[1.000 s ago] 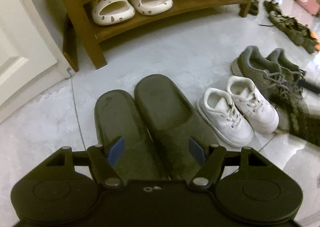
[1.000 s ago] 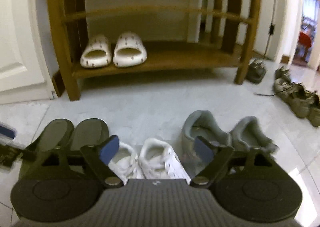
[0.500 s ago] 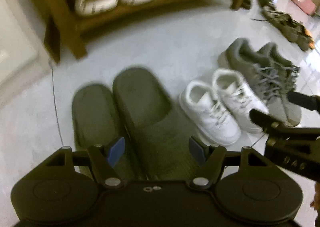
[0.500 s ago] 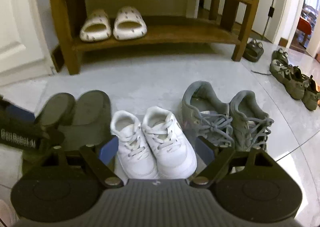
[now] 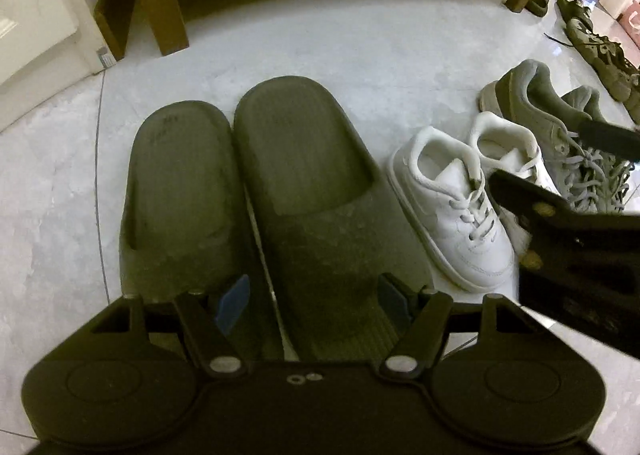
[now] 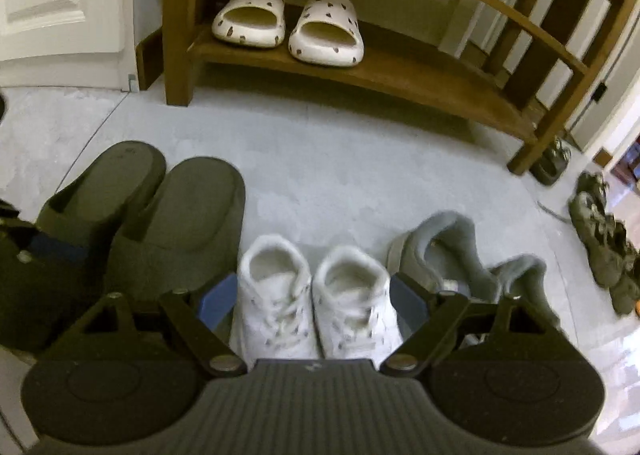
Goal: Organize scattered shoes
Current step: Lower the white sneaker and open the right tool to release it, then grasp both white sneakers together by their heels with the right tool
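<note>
Both grippers hang low over a row of shoes on the pale floor in front of the wooden shoe rack [image 6: 400,71]. The left gripper [image 5: 314,297] has its blue pads either side of the toe of one dark slipper [image 5: 320,223]; whether they press on it I cannot tell. Its mate [image 5: 180,199] lies just beside it. The right gripper [image 6: 312,301] stands wide around the pair of small white sneakers [image 6: 316,295], pads beside them. Grey trainers [image 6: 452,255] sit next along, and spotted cream slides [image 6: 288,23] rest on the rack's bottom shelf.
</note>
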Available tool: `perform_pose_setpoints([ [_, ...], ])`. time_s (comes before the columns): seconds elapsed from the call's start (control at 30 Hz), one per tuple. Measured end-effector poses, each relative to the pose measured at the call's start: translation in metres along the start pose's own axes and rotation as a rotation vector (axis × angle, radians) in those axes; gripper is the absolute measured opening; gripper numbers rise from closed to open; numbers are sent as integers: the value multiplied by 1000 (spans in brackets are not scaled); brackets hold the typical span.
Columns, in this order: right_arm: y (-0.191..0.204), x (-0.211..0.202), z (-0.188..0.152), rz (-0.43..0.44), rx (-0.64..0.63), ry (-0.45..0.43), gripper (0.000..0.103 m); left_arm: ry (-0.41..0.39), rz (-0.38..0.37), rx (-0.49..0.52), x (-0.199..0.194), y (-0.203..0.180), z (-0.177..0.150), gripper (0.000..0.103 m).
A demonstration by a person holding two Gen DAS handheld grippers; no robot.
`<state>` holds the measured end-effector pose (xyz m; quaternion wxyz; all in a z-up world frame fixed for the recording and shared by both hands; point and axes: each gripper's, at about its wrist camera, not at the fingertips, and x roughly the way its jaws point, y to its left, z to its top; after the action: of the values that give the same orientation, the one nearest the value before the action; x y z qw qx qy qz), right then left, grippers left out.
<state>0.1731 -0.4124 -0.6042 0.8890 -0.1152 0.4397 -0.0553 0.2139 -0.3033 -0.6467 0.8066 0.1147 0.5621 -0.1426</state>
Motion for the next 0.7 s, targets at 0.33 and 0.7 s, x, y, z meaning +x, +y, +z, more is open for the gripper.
perform_pose_setpoints([
  [0.33, -19, 57, 2, 136, 22, 68, 77, 51, 105, -95, -6, 0, 19, 71],
  [0.7, -44, 53, -7, 174, 154, 81, 77, 29, 94, -178, -29, 22, 18, 71],
])
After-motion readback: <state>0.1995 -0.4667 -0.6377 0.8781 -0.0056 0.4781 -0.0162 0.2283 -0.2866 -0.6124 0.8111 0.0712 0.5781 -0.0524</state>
